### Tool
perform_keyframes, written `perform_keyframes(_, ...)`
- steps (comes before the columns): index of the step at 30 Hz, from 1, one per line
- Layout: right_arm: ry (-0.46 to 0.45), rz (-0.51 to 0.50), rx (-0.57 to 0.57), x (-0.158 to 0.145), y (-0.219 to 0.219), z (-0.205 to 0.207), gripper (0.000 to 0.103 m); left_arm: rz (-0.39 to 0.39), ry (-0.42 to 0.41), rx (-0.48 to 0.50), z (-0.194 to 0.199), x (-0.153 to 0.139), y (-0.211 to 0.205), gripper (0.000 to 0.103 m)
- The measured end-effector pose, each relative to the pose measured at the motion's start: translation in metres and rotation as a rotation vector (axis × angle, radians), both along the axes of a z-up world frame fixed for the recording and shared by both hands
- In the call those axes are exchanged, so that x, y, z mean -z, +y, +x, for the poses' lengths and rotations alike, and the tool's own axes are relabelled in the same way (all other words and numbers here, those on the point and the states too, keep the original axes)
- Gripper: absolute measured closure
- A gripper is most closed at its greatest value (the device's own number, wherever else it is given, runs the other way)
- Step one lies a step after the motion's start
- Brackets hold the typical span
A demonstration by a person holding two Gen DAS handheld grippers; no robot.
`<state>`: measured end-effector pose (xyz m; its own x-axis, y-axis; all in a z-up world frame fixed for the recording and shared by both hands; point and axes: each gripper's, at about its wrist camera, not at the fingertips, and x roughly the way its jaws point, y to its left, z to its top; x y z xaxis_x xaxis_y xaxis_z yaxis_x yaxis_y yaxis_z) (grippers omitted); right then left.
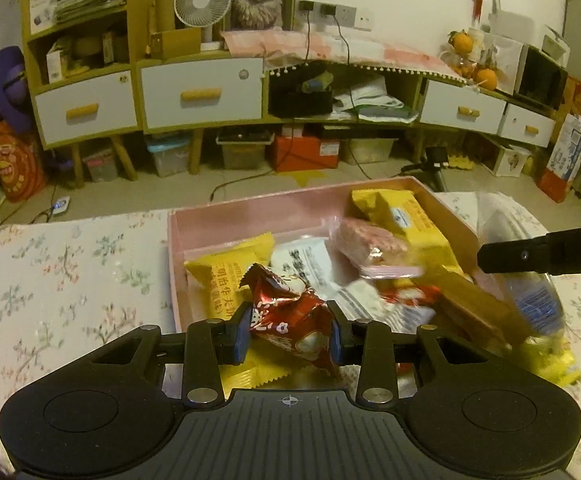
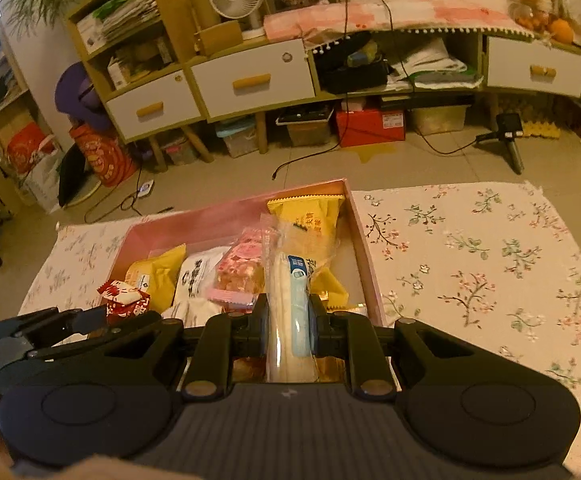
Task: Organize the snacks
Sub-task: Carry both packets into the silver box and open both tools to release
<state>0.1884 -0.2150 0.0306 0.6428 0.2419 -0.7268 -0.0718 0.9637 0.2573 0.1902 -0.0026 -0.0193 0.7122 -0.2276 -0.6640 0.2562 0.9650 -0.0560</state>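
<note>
- Left wrist view: my left hand-held gripper [image 1: 288, 334] pinches a red foil snack packet [image 1: 290, 316] above the near edge of the pink box [image 1: 250, 216].
- Right wrist view: my right hand-held gripper [image 2: 288, 322] is clamped on a long clear-wrapped snack with a blue label [image 2: 292, 304], held over the same box's right half.
- Yellow packets [image 2: 310, 216], a white pouch [image 2: 198, 276] and a pink bar [image 2: 242, 268] lie inside the box, which sits on the floral-clothed table [image 2: 490, 264].
</note>
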Motion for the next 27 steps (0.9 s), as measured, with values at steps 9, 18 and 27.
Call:
perform_keyframes(9, 0.003, 0.078, -0.009, 0.012, 0.008, 0.012, 0.086, 0.027, -0.025, 0.002, 0.025, 0.006, -0.002, 0.067)
perform_keyframes(18, -0.054, 0.131, -0.004, 0.009, 0.008, 0.014, 0.086, 0.038, -0.048, 0.067, 0.014, 0.003, 0.001, 0.067)
perform_keyframes(27, -0.075, 0.168, -0.005, 0.006, 0.01, 0.013, 0.074, 0.105, -0.025, 0.137, 0.0, 0.002, 0.004, 0.064)
